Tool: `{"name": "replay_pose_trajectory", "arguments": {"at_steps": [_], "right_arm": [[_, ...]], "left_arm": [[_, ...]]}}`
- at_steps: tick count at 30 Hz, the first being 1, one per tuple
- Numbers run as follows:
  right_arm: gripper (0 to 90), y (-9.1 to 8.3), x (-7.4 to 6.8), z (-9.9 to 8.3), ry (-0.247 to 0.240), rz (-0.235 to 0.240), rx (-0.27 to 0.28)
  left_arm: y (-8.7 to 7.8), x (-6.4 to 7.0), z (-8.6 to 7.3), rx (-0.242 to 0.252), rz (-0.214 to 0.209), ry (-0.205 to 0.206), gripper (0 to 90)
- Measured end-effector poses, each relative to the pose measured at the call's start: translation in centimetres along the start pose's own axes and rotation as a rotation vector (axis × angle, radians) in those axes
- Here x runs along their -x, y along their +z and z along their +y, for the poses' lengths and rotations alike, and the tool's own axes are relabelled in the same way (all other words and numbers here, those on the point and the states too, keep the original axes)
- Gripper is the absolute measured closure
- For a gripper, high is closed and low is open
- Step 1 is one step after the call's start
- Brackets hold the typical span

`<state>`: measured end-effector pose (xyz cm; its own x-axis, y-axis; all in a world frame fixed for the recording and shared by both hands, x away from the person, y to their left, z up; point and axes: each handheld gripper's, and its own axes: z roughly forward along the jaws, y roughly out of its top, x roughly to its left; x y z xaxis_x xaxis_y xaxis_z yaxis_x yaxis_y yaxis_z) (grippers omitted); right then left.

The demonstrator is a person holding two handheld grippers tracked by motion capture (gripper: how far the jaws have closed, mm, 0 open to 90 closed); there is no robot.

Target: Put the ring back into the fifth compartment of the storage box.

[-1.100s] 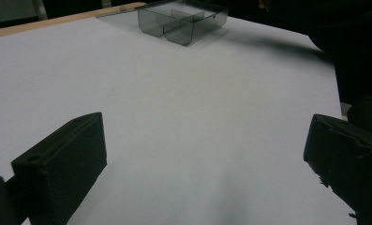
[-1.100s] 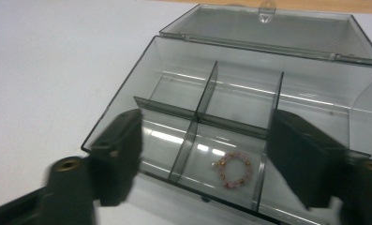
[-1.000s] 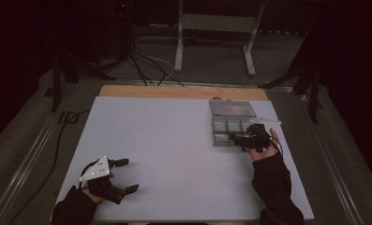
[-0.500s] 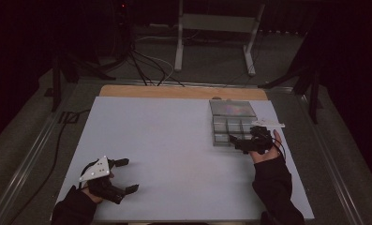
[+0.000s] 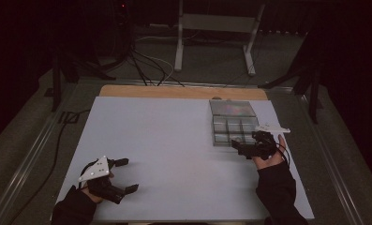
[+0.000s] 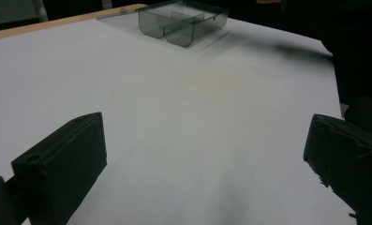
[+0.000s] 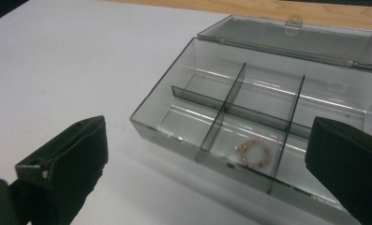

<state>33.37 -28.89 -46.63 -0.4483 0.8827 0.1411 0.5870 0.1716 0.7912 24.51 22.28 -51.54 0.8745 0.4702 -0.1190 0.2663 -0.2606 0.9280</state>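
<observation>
A clear grey plastic box (image 5: 234, 123) with dividers stands at the right of the white table, its lid (image 7: 310, 40) folded back flat. A small pink bead ring (image 7: 254, 152) lies in the near middle compartment. My right gripper (image 5: 243, 147) hovers at the box's near edge, open, with nothing between its jaws. My left gripper (image 5: 125, 175) rests at the near left of the table, open and empty. In the left gripper view the box (image 6: 183, 21) stands far off across the bare surface.
The white table top (image 5: 165, 140) has a wooden strip (image 5: 174, 92) along its far edge. Metal rails (image 5: 29, 150) run beside the table. Cables (image 5: 146, 65) and a stand's legs (image 5: 212, 42) lie on the dark floor beyond.
My right gripper has drawn back slightly from over the box towards its near edge and turned a little. The left gripper has stayed where it was.
</observation>
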Motion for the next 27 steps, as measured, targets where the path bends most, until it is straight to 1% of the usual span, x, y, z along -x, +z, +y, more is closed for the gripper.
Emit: {"name": "replay_pose_trajectory", "arguments": {"at_steps": [3,8,10,14,20,27], "right_arm": [[0.0,-0.2,-0.1,-0.3,0.007,0.006,-0.001],[0.0,-1.1,-0.1,-1.0,0.002,0.015,-0.002],[0.0,-1.4,-0.1,-1.4,-0.01,0.006,-0.005],[0.0,-1.9,0.1,-2.2,-0.005,0.009,-0.016],[0.0,-2.4,0.0,-3.2,-0.027,0.012,-0.024],[0.0,-2.8,-0.1,-4.2,-0.031,0.026,-0.03]], "left_arm": [[0.0,0.0,0.0,-0.001,0.001,0.002,0.7],[0.0,0.0,0.0,-0.001,0.001,0.003,0.7],[0.0,0.0,0.0,0.001,-0.001,0.003,0.7],[0.0,0.0,0.0,-0.003,-0.001,0.005,0.7],[0.0,0.0,0.0,-0.001,0.0,0.004,0.7],[0.0,0.0,0.0,0.0,-0.001,0.007,0.7]]}}
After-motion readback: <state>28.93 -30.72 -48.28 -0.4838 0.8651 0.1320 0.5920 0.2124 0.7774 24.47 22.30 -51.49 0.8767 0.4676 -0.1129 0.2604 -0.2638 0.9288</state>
